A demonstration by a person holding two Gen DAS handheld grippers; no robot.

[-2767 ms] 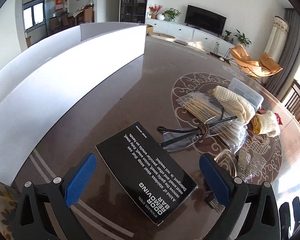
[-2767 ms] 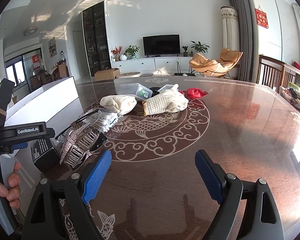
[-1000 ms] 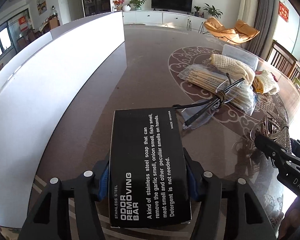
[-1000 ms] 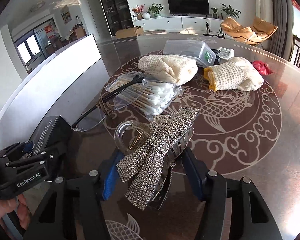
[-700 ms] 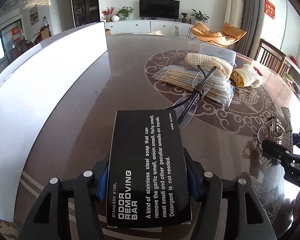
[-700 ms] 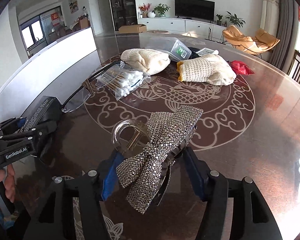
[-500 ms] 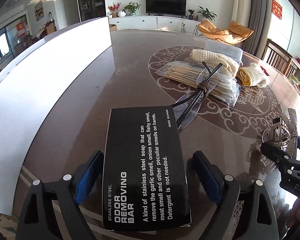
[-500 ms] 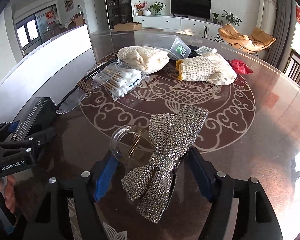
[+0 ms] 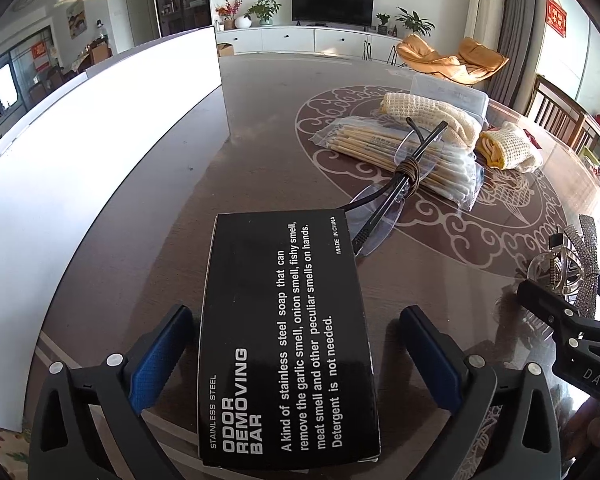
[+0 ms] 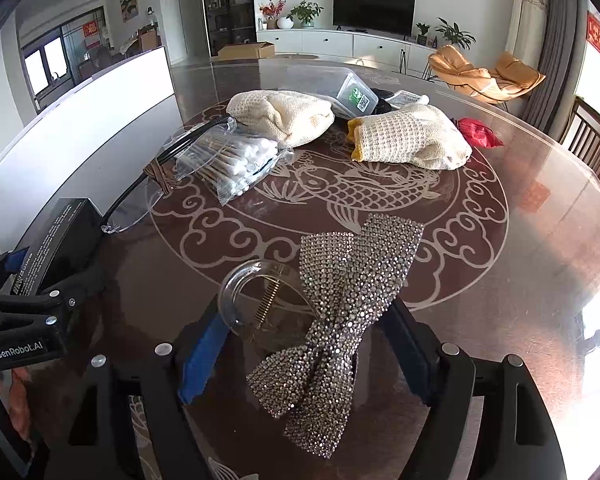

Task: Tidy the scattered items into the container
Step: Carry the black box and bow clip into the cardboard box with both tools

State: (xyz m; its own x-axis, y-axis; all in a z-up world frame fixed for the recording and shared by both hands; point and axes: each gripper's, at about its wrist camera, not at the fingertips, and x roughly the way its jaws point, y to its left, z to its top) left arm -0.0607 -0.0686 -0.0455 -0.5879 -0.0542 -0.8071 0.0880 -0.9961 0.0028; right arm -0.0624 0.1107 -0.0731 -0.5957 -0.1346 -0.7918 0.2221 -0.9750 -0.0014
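A black box printed "ODOR REMOVING BAR" (image 9: 288, 332) lies flat on the dark table, between the fingers of my left gripper (image 9: 296, 320). Its jaws are opening, and both blue pads stand off the box's sides. A rhinestone bow hair clip (image 10: 340, 300) with a clear ring rests on the table between the fingers of my right gripper (image 10: 308, 320). Those jaws are opening too, the pads just off the clip. The right wrist view has the box (image 10: 60, 236) at far left. The clip (image 9: 572, 264) sits at the right edge of the left wrist view.
Beyond lie glasses (image 9: 400, 188), a bag of cotton swabs (image 10: 236, 160), two cream knitted cloths (image 10: 288, 116) (image 10: 412, 136), a clear plastic container (image 10: 340, 88) and a red item (image 10: 476, 132). A white board (image 9: 80, 160) stands along the table's left side.
Both grippers were shut, the left on the black box and the right on the hair clip. Both have since spread their jaws, and each item now lies loose on the table.
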